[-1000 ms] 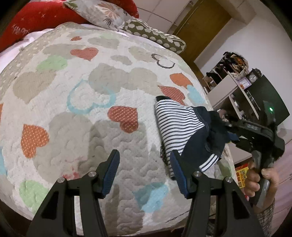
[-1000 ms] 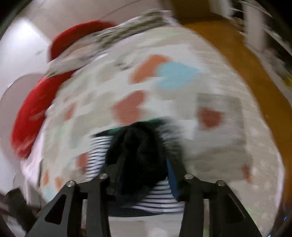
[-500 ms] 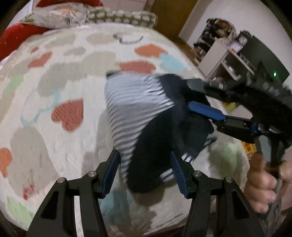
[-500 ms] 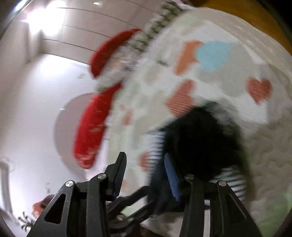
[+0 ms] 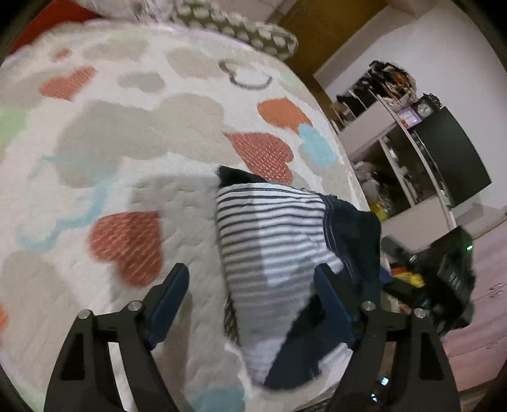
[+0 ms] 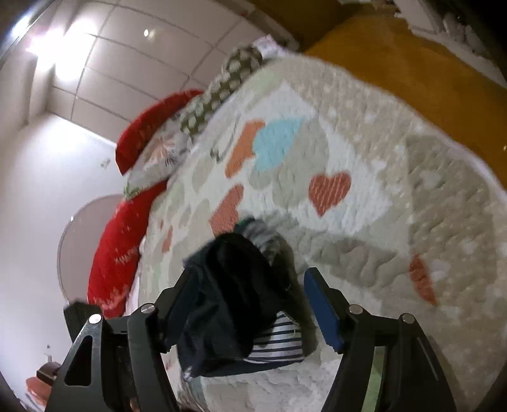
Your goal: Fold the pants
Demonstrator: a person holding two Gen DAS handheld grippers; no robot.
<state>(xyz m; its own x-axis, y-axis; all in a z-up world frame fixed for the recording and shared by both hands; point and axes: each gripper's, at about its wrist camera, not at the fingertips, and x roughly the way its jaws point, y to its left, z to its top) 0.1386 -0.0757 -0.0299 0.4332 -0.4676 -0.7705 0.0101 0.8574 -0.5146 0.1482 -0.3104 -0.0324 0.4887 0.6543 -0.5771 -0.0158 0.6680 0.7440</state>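
Observation:
The pants [image 5: 272, 247] are striped white and navy with a dark navy part. They lie bunched near the bed's right front edge. My left gripper [image 5: 253, 298] is open and empty, its fingers either side of the near end of the pants. In the right wrist view the pants [image 6: 231, 304] lie between the fingers of my right gripper [image 6: 250, 304], which is open; the dark cloth drapes against its left finger. The right gripper [image 5: 443, 285] shows blurred at the right of the left wrist view.
The bed has a white quilt with coloured hearts [image 5: 126, 158]. Pillows, red [image 6: 117, 247] and dotted [image 5: 240, 28], lie at the head. A shelf unit [image 5: 412, 142] with clutter stands right of the bed. The floor beside the bed is orange-brown [image 6: 396, 63].
My right gripper has opened and let go of the pants, then pulled back toward the bed's edge. The pants have dropped onto the quilt. My left gripper has stayed open.

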